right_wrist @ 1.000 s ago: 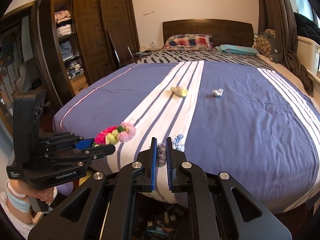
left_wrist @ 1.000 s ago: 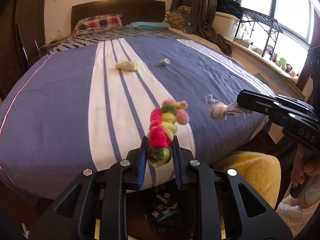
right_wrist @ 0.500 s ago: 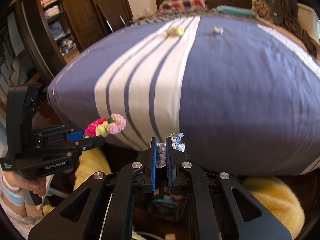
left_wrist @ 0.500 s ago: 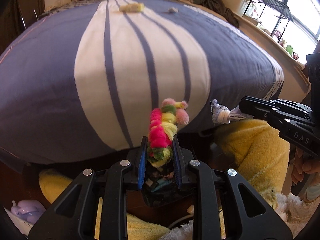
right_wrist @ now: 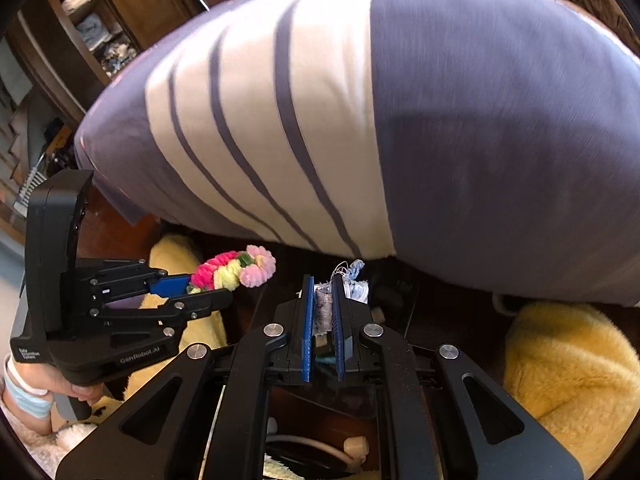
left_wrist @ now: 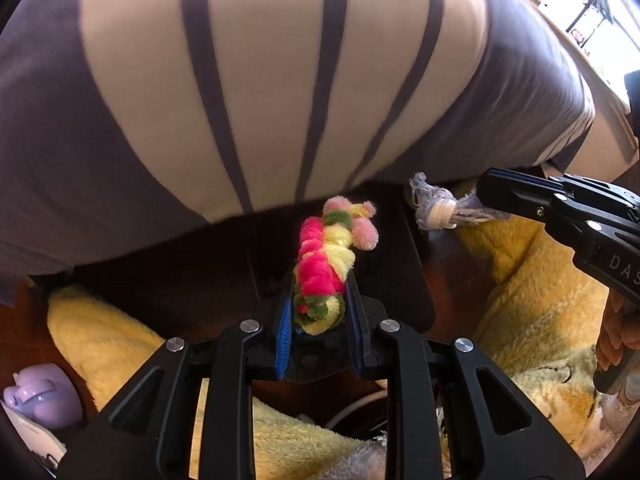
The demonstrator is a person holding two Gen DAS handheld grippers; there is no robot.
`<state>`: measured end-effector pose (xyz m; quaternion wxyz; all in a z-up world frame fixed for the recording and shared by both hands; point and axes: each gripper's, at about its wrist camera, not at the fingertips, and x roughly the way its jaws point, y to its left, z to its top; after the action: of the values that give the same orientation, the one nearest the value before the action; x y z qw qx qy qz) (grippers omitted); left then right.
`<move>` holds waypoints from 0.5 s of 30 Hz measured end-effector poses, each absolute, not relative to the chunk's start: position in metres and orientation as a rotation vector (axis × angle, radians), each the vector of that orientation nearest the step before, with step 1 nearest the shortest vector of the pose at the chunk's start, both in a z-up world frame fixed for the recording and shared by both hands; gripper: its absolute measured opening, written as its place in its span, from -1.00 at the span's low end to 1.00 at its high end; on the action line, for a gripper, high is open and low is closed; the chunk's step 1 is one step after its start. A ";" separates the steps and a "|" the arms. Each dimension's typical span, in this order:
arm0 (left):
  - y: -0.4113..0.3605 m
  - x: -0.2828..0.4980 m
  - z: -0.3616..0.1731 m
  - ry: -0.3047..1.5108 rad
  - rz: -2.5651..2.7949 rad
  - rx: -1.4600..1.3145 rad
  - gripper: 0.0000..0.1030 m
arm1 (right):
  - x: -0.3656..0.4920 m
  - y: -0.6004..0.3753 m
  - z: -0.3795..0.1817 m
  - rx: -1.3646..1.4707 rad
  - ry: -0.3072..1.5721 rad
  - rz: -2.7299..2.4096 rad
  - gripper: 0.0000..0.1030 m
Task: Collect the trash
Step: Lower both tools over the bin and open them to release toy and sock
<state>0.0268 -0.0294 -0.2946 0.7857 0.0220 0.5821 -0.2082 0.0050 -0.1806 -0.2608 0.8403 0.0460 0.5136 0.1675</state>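
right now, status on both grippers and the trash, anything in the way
Left gripper shut on fuzzy pink-yellow-green bundle. Right gripper shut on frayed grey-blue scrap. Both past the bed edge, over dark floor. Nothing blocking in view.

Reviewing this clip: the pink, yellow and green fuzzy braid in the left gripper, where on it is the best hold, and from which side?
Near one end, across its narrow width, as the left gripper holds it now. The fuzzy braid is long, slim and soft, so pads closing on its two long flanks likely compress the pile and hold firm, while the free length juts forward past the fingertips.
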 end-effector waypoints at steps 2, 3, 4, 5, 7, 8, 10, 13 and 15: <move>-0.032 0.027 -0.307 1.288 -0.455 0.045 -0.58 | 0.007 -0.180 -0.273 0.108 1.121 0.352 -0.81; -0.033 0.028 -0.313 1.307 -0.458 0.044 -0.58 | 0.008 -0.180 -0.279 0.114 1.135 0.351 -0.81; -0.035 0.028 -0.318 1.321 -0.461 0.043 -0.58 | 0.010 -0.180 -0.286 0.122 1.155 0.351 -0.81; -0.036 0.029 -0.324 1.337 -0.463 0.041 -0.58 | 0.011 -0.179 -0.290 0.126 1.167 0.351 -0.81; -0.037 0.030 -0.333 1.362 -0.467 0.035 -0.58 | 0.016 -0.177 -0.297 0.132 1.193 0.351 -0.81; -0.037 0.031 -0.338 1.376 -0.469 0.031 -0.58 | 0.019 -0.175 -0.301 0.134 1.207 0.351 -0.81; -0.039 0.033 -0.345 1.398 -0.470 0.027 -0.57 | 0.021 -0.174 -0.308 0.135 1.228 0.352 -0.80; -0.038 0.039 -0.351 1.418 -0.467 0.017 -0.54 | 0.025 -0.171 -0.315 0.139 1.253 0.343 -0.75; -0.036 0.040 -0.353 1.428 -0.463 0.013 -0.47 | 0.026 -0.170 -0.317 0.138 1.260 0.341 -0.74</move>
<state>0.0400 -0.0358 -0.3525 0.7313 0.0060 0.6489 -0.2101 0.0265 -0.1705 -0.3174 0.7922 0.0641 0.5858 0.1584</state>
